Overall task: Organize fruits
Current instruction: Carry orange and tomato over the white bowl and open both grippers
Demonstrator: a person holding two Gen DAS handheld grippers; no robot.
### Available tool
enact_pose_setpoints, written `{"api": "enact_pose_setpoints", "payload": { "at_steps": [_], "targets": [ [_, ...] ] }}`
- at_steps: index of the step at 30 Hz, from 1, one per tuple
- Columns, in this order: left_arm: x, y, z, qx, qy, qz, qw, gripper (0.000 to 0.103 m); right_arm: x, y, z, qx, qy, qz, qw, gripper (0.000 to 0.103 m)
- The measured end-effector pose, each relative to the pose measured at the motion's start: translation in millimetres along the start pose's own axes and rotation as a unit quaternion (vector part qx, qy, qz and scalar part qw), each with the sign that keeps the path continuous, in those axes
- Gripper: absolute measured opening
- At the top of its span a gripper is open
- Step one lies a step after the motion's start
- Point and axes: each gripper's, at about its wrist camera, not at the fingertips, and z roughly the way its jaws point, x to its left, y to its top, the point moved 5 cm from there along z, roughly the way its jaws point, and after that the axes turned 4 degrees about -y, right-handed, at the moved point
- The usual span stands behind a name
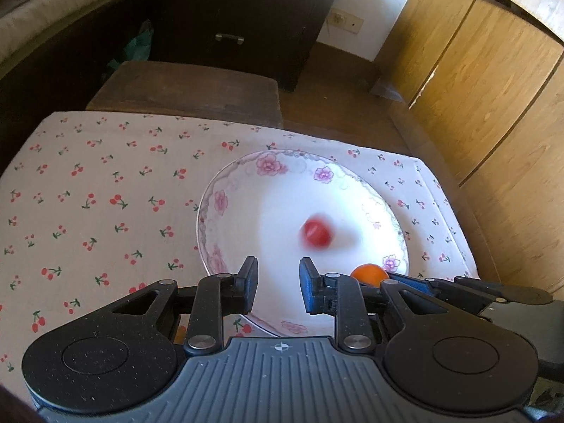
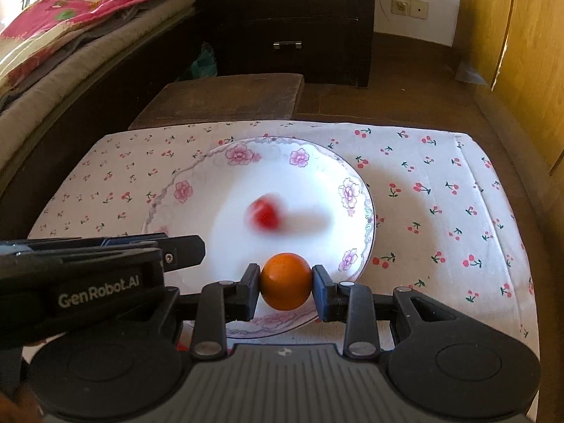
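Left wrist view: the left gripper (image 1: pixel 277 283) stands with its jaws parted and nothing between them, poised over the near part of a white plate (image 1: pixel 225 190) with pink flower trim. Ahead of the fingertips and slightly to the right, a red fruit (image 1: pixel 316 231) lies in the plate's well; its outline is blurred. To the right of the claw, an orange fruit (image 1: pixel 369 274) shows partly behind the right finger, with the right gripper (image 1: pixel 380 278) reaching in from that side. The plate rests on a cherry-print cloth (image 1: pixel 105 194).

Right wrist view: the right gripper (image 2: pixel 286 282) is clamped on the orange fruit (image 2: pixel 286 281), both pads pressed to its sides, over the plate's (image 2: pixel 197 183) near rim. The red fruit (image 2: pixel 265 215) lies ahead of the claw and slightly left, blurred, inside the plate. The left gripper (image 2: pixel 183 246) enters from the left, beside the claw; from this view its jaw state cannot be told. The cherry-print cloth (image 2: pixel 440 190) spreads to the right.
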Motion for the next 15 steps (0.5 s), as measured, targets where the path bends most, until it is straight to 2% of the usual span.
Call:
{"api": "enact_pose_setpoints", "payload": {
  "at_steps": [12, 15],
  "targets": [
    [5, 5, -22, -0.022, -0.010, -0.011, 0.9997, 0.038, 1, 5, -22, -0.024, 0.014, 0.009, 1.000, 0.033],
    [8, 2, -29, -0.023, -0.002, -0.005, 0.9997, 0.038, -4, 4, -33, -0.030, 0.015, 0.025, 0.999, 0.033]
  ]
}}
